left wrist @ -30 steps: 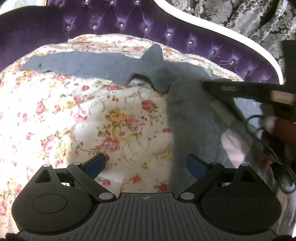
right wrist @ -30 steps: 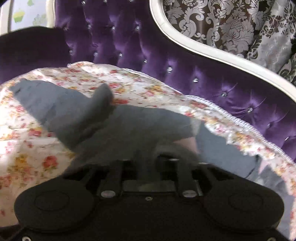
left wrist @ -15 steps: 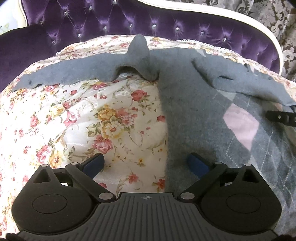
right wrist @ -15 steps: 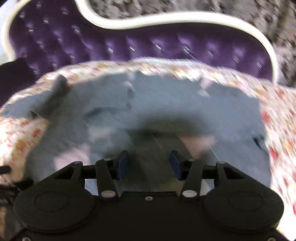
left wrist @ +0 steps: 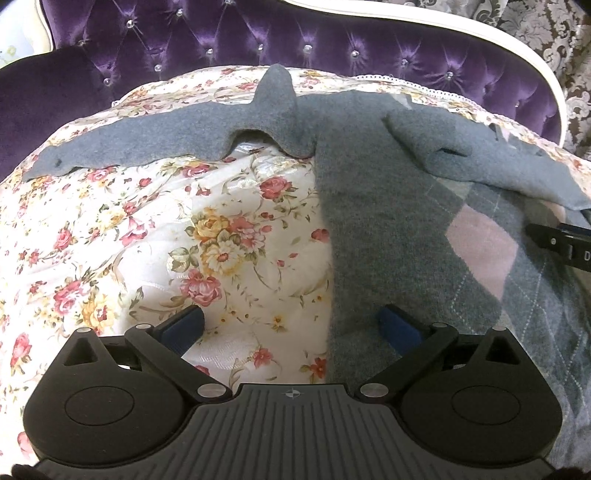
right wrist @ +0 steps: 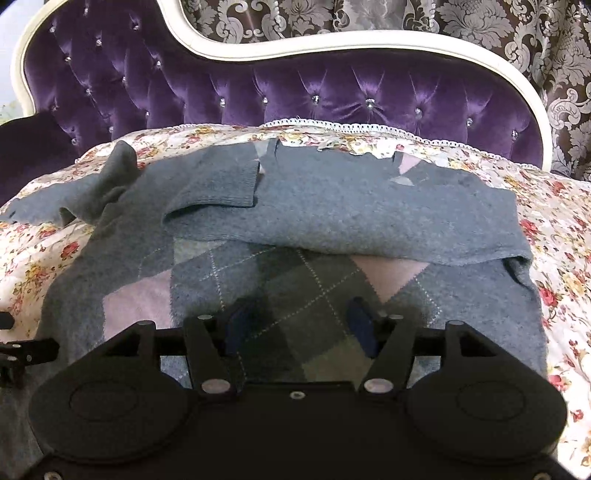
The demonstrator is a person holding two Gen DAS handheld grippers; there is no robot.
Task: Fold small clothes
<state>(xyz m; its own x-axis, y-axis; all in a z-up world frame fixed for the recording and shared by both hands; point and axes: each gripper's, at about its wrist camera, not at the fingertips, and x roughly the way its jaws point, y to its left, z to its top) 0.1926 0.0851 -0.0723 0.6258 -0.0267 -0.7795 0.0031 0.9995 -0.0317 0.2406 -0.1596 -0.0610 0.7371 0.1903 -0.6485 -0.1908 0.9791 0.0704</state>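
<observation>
A grey sweater (right wrist: 295, 206) with pink and dark diamonds lies spread on a floral cover (left wrist: 155, 236) before a purple tufted headboard (right wrist: 332, 88) edged in white. One sleeve (right wrist: 332, 218) is folded across the chest, its cuff ending left of centre; the other sleeve (left wrist: 133, 140) stretches out flat to the left over the flowers, with a small peak of cloth standing up at the shoulder.

The left gripper (left wrist: 291, 328) hangs over the sweater's left edge with its jaws spread wide — the left blue pad (left wrist: 183, 326) above bare cover, the right pad above grey knit, the hem line running between them. Neither pad presses on the cloth as far as the view shows. The jaws have just been opening.

The right gripper (right wrist: 299, 325) sits over the near middle of the sweater, above the diamond pattern. Its jaws stand partly apart and have just been opening; knit lies beneath the gap, yet nothing is pinched between the pads (right wrist: 360, 325) — the fabric there lies flat. A black part of each tool shows at the edge of the other's view. A patterned curtain (right wrist: 480, 22) hangs behind the headboard.
</observation>
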